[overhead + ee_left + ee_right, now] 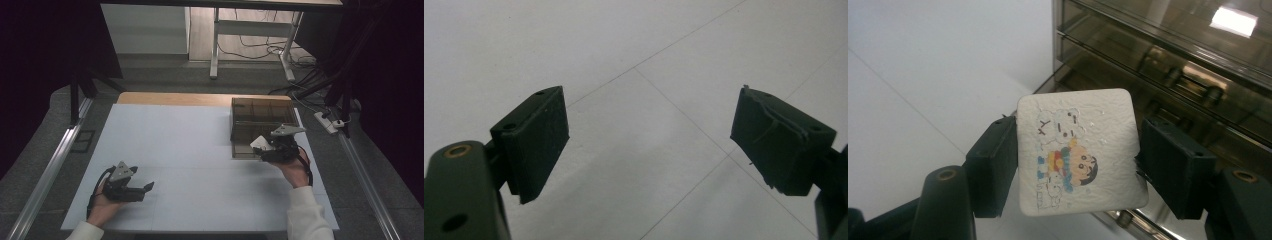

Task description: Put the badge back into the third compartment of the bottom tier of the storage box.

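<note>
Your left gripper (146,188) rests near you on the table (200,150), jaws wide apart with nothing between them. Farther off, your right gripper (260,147) is clamped on the pad (1079,150), one white square with a cartoon print, held by its side edges just at the box's (262,120) near edge. That edge-on grip could let the pad twist or slip, or catch on the box wall. Count: one pad, one box, two grippers.
</note>
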The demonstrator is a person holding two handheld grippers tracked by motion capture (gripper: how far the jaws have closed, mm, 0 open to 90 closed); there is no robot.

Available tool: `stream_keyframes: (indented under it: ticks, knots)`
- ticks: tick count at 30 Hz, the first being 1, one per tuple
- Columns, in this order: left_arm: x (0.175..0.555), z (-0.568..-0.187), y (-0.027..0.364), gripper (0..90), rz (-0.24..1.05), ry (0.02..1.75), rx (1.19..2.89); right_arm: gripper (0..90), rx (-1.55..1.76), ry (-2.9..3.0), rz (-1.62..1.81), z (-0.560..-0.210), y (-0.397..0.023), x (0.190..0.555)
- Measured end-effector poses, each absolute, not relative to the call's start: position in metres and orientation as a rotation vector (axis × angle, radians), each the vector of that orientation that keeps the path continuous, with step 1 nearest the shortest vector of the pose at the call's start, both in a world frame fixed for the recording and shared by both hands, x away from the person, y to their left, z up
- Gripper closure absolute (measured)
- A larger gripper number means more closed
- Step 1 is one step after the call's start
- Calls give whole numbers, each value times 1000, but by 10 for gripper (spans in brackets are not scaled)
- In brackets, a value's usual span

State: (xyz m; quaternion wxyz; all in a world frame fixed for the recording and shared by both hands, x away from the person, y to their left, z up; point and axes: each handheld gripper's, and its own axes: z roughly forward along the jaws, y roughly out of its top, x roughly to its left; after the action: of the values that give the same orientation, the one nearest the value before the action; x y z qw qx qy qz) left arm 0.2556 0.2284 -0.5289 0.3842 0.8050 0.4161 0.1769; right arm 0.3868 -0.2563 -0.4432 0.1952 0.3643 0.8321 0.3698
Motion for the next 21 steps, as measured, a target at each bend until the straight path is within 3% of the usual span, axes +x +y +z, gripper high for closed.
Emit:
stream_keyframes:
  ticks: [21]
  knots:
    - [256,-529,228,152,450,1060,2055,328,1209,2219,896,-446,-286,399]
